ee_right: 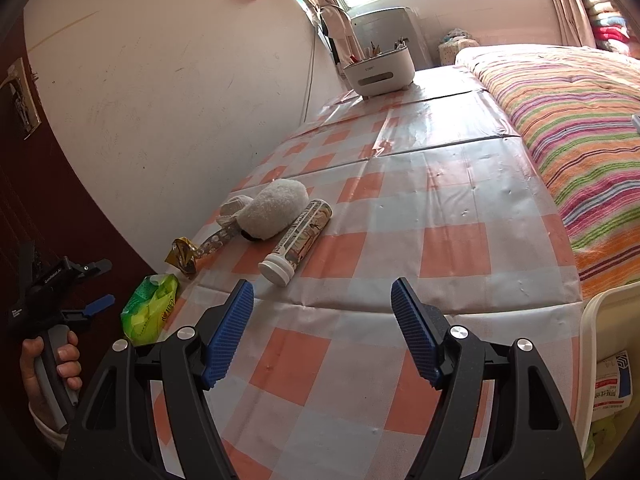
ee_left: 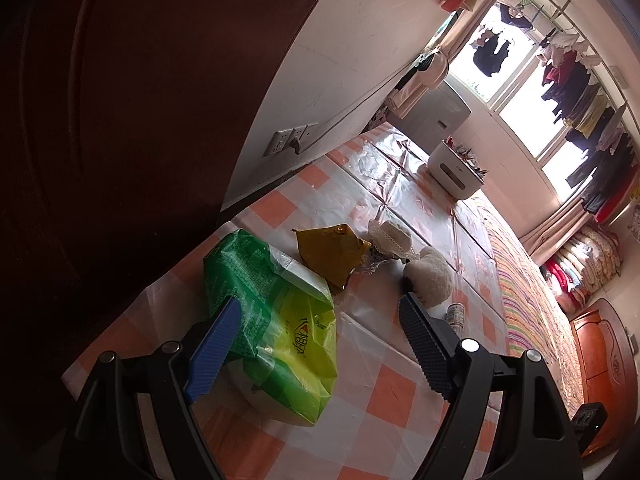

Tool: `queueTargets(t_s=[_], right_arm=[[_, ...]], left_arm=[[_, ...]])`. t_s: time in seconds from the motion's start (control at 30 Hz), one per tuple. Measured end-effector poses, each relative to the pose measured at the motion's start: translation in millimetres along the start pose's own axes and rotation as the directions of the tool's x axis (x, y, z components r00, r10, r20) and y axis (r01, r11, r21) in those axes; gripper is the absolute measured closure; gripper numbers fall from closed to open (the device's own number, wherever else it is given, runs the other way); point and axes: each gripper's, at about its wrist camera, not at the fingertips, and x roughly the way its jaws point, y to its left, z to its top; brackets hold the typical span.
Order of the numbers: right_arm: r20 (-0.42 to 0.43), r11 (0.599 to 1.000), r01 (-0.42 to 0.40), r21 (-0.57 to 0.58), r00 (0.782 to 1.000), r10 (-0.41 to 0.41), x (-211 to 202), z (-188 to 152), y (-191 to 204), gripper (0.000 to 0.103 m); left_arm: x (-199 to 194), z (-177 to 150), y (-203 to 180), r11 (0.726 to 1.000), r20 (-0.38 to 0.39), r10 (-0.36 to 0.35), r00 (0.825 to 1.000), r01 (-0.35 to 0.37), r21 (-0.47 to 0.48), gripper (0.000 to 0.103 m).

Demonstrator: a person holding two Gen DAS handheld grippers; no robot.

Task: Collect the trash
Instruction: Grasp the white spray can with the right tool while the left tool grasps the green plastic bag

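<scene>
Checked orange-and-white tablecloth (ee_right: pixel 400 240) lies under your two claws. Your left gripper (ee_left: pixel 316 320) is wide open around one green packet (ee_left: pixel 276 320), not squeezing it. Your right gripper (ee_right: pixel 322 304) is open and holds nothing. One yellow wrapper (ee_left: pixel 332 252), one fluffy white thing (ee_right: pixel 276 208) and one tube (ee_right: pixel 298 240) lie nearby. One bin (ee_right: pixel 600 360) is cut off.

Glossy plastic tablecloth (ee_right: pixel 400 208), crinkly green wrapper (ee_left: pixel 276 320)
</scene>
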Motion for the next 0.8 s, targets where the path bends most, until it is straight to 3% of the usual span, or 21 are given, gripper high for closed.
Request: queueTargets(t_s=[0.37, 0.63, 0.8], right_arm=[[-0.071, 0.999, -0.043, -0.015, 0.997, 0.042, 37, 12, 22, 0.033], [-0.129, 0.998, -0.04, -0.038, 0.991, 0.034, 79, 30, 47, 0.029], [-0.167, 0.999, -0.011, -0.049, 0.986, 0.003, 106, 40, 58, 0.029]], left_arm=[[21, -4, 27, 0.997, -0.091, 0.075, 0.993, -0.075, 0.001, 0.024], [41, -7, 28, 0.999, -0.185, 0.028, 0.982, -0.031, -0.011, 0.024], [47, -8, 27, 1.0, -0.203, 0.01, 0.979, -0.014, -0.018, 0.024]])
